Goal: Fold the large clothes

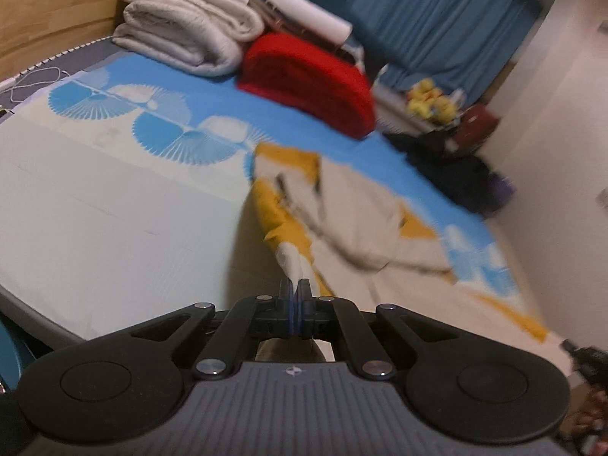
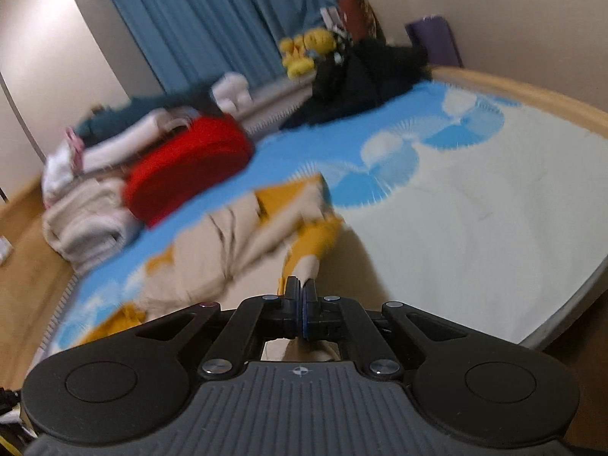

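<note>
A large cream and mustard-yellow garment [image 1: 342,220] lies crumpled on the bed's blue-and-white sheet [image 1: 114,190]. My left gripper [image 1: 294,285] is shut on a corner of the garment, whose cloth rises from the bed up into its closed jaws. In the right wrist view the same garment [image 2: 235,243] stretches from the sheet up to my right gripper [image 2: 302,285], which is shut on another corner. Both views are blurred by motion. The right gripper's body [image 1: 587,357] peeks in at the left wrist view's lower right edge.
A red folded blanket [image 1: 311,83] and a stack of cream folded blankets [image 1: 182,26] sit at the far side of the bed. Dark clothes [image 2: 361,79] and yellow plush toys [image 2: 304,49] lie by the blue curtains [image 2: 197,19]. A wooden bed frame [image 2: 532,91] rims the mattress.
</note>
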Tool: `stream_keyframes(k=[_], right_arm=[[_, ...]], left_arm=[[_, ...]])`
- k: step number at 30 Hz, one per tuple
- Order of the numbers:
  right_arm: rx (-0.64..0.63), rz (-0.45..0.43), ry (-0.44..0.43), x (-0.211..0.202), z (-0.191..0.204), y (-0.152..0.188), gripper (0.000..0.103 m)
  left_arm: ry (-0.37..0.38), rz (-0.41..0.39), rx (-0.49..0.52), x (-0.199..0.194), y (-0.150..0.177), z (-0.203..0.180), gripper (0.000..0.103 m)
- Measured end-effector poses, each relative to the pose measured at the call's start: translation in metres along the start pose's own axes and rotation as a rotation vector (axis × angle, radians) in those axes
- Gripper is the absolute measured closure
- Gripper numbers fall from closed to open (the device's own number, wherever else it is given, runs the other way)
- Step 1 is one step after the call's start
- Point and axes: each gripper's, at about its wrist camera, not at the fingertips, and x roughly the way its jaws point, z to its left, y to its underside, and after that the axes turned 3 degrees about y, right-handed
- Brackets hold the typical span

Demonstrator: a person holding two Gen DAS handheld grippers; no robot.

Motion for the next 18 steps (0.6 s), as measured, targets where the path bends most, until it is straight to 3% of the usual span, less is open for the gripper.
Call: stream_keyframes(k=[5, 8, 11, 14, 18], right_arm=[[-0.002, -0.097, -0.038, -0.075, -0.005, -0.009, 0.103], [0.018, -0.142, -0.056, -0.105, -0.013, -0.012, 0.103], [0.056, -0.142, -0.040, -0.090, -0.024, -0.021, 0.103], [0.101, -0.172, -0.007, -0.058, -0.031, -0.041, 0.103], [0.044, -0.192, 0.033, 0.003, -0.018, -0.067, 0.103]], left_arm=[[0.059, -0.025, -0.052, -0.070, -0.002, 0.005, 0.102], [0.065, -0.023, -0.086, -0.077, -0.005, 0.013, 0.102], [0.045, 0.015, -0.115, -0.045, -0.014, 0.026, 0.102], [0.053, 0.049, -0.179, 0.014, -0.033, 0.044, 0.102], [0.020, 0.108, -0.156, 0.104, -0.060, 0.046, 0.102]])
